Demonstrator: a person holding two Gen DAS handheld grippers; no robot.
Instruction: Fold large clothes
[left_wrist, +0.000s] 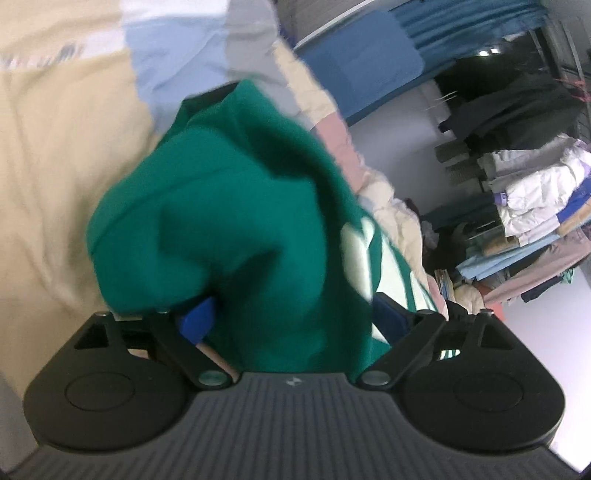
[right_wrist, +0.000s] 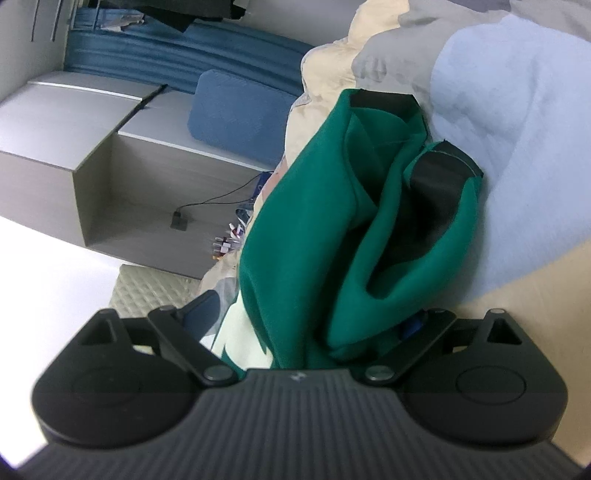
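Observation:
A large green garment (left_wrist: 236, 229) with pale print and black cuffs hangs bunched in front of both cameras, over a bed. My left gripper (left_wrist: 291, 321) is shut on a thick fold of it; the blue finger pads (left_wrist: 197, 317) press in from both sides. My right gripper (right_wrist: 310, 325) is shut on another part of the green garment (right_wrist: 314, 229), whose black cuffs (right_wrist: 436, 184) lie on the bedding ahead. The cloth hides most of each gripper's fingers.
The bed's patchwork quilt (left_wrist: 62, 147) is cream, light blue and grey; it also shows in the right wrist view (right_wrist: 498, 166). A blue pillow (right_wrist: 236, 114) leans by grey cabinets (right_wrist: 92, 155). Stacked clothes (left_wrist: 524, 206) stand at the right of the left wrist view.

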